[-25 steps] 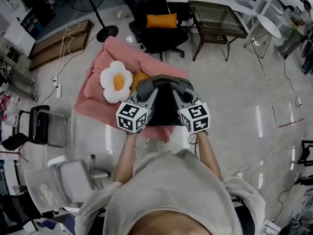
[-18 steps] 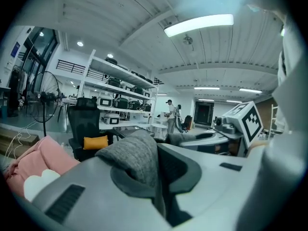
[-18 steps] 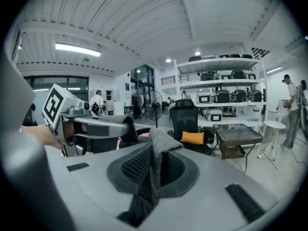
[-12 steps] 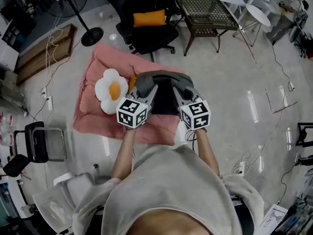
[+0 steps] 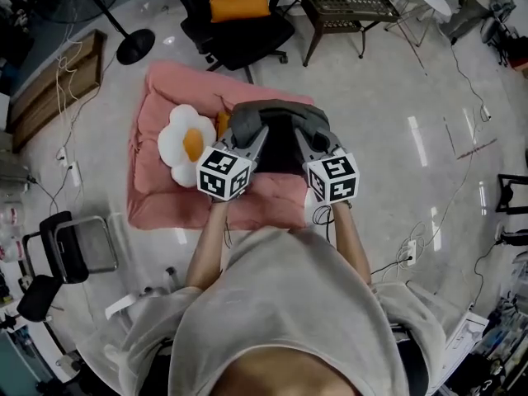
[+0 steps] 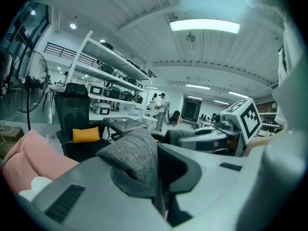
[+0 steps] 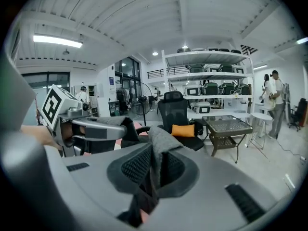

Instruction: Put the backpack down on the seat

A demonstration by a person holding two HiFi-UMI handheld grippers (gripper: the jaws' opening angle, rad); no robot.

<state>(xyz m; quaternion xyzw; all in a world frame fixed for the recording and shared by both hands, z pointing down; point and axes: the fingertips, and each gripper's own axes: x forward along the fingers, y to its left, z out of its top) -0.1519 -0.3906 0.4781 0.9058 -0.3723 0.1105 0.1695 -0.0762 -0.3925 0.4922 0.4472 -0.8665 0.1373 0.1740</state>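
- Clamping the grey backpack tightly in the left gripper.
- Clamping its fabric likewise in the right gripper.
- Holding it over the pink seat.

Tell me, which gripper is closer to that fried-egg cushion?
Left. The left gripper, clamped on the backpack, sits just beside the fried-egg cushion; the right gripper holds the backpack's other side, farther away.

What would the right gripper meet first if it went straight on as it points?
The right gripper is shut on the backpack; beyond it, probably the black office chair, though depth is unclear.
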